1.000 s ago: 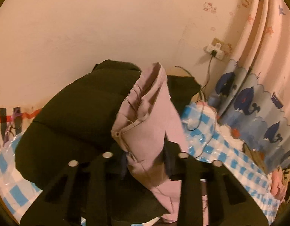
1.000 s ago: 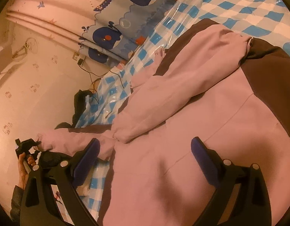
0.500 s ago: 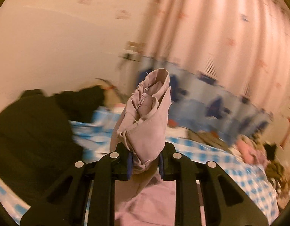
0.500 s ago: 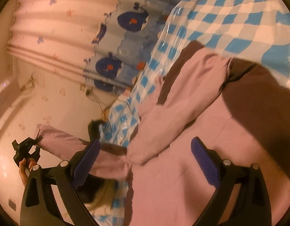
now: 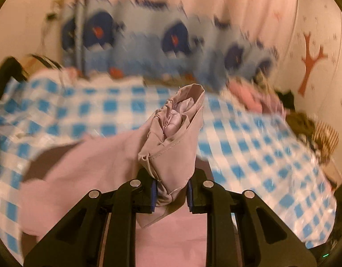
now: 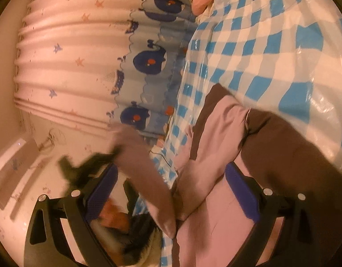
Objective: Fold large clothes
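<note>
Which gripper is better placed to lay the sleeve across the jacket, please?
Left. The left gripper is shut on the sleeve; the right gripper hangs open over the jacket.

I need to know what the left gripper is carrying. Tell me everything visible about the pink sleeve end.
The pink sleeve end is a bunched cuff of thin, matte woven cloth with stitched seams and a paler lining inside its open mouth. It stands upright, pinched between the left gripper pads, above the checked cover.
</note>
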A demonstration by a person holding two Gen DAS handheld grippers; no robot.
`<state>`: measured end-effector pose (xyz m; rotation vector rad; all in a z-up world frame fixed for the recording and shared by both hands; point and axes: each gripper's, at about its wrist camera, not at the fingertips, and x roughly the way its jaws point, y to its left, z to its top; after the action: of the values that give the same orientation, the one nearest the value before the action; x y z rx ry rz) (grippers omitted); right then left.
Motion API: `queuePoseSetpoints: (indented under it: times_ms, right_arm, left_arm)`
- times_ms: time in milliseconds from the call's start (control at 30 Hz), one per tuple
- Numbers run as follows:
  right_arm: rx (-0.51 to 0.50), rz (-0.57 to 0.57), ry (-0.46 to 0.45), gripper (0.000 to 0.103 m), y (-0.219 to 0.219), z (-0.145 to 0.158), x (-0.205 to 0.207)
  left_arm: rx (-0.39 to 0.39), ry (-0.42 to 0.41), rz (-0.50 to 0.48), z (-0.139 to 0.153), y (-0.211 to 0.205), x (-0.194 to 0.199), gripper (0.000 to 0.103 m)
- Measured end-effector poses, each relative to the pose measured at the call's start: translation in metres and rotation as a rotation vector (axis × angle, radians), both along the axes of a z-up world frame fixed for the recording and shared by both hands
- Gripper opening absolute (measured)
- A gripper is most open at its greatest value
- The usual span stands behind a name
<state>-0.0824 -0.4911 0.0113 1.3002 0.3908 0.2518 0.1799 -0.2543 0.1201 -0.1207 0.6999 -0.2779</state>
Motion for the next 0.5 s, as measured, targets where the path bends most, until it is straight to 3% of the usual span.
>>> queuePoseSetpoints:
  times_ms: [100,233,333,400,500]
  right_arm:
    - [0.034,-0.034,-0.002,0.093,-0.014,-0.003,-0.007]
    - [0.064,-0.054,-0.001,0.093,-0.025,-0.006,-0.011]
    - [0.066,-0.051,-0.003,0.093,-0.026,-0.006,-0.012]
    - [0.066,-0.05,-0.001,0.093,-0.027,-0.007,-0.012]
    - [0.074,-0.059,0.003,0.093,-0.029,-0.008,-0.014]
  left_arm:
    - [0.033,0.079,-0.044,-0.061,-0.038,0.003,0.018]
    - [0.109,0.158,-0.073,-0.113,-0.063,0.012,0.019]
    - [0.201,0.264,-0.141,-0.147,-0.089,0.018,0.032]
    - [0.27,0.258,-0.18,-0.148,-0.099,0.014,0.052]
    - [0.301,0.207,-0.257,-0.12,-0.105,-0.007,0.06]
